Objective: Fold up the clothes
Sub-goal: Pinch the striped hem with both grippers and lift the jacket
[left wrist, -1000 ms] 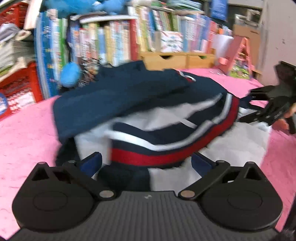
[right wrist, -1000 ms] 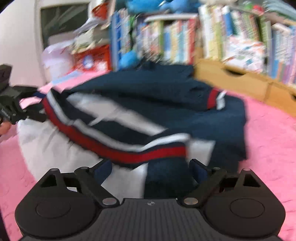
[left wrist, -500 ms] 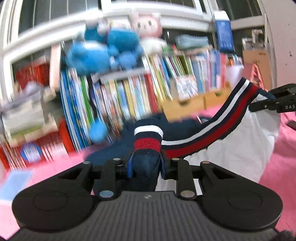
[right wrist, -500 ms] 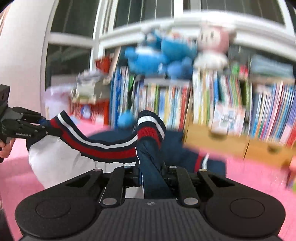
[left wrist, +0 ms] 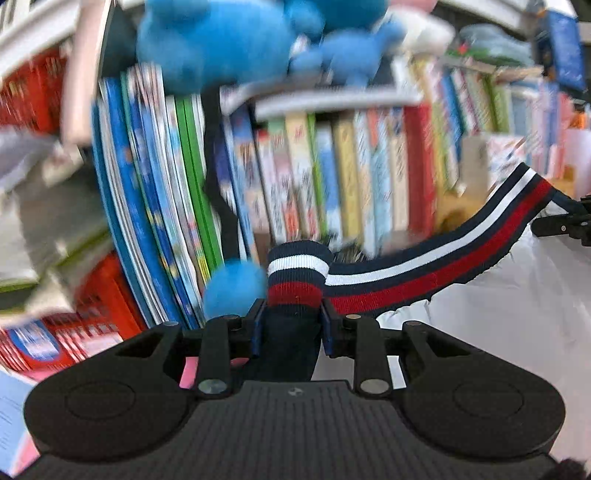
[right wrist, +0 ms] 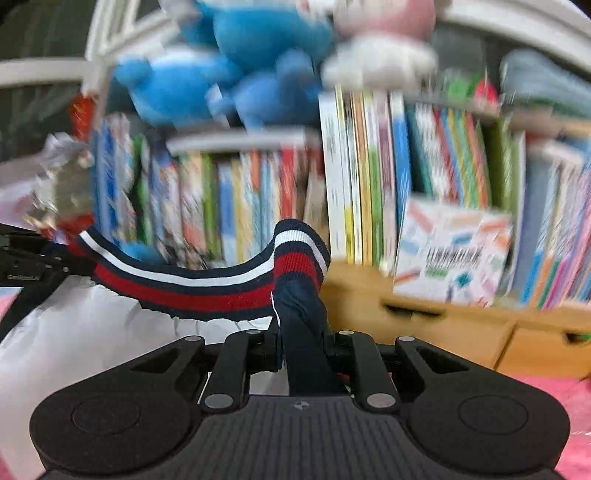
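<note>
— Where's the garment?

— Its striped hem (left wrist: 436, 273) hangs between the two tools, white lining below.

— And the jaws?

— The left gripper (left wrist: 291, 328) is clamped on one bunched end of the hem, the right gripper (right wrist: 301, 339) on the other, bookshelf (right wrist: 369, 192) behind.

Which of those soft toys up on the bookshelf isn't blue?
The pink and white plush, sitting at the right of the group in the right wrist view. The plush toys beside it are all bright blue.

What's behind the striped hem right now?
Behind the striped hem: rows of books, blue plush toys above. White lining hangs below; the table is hidden.
</note>
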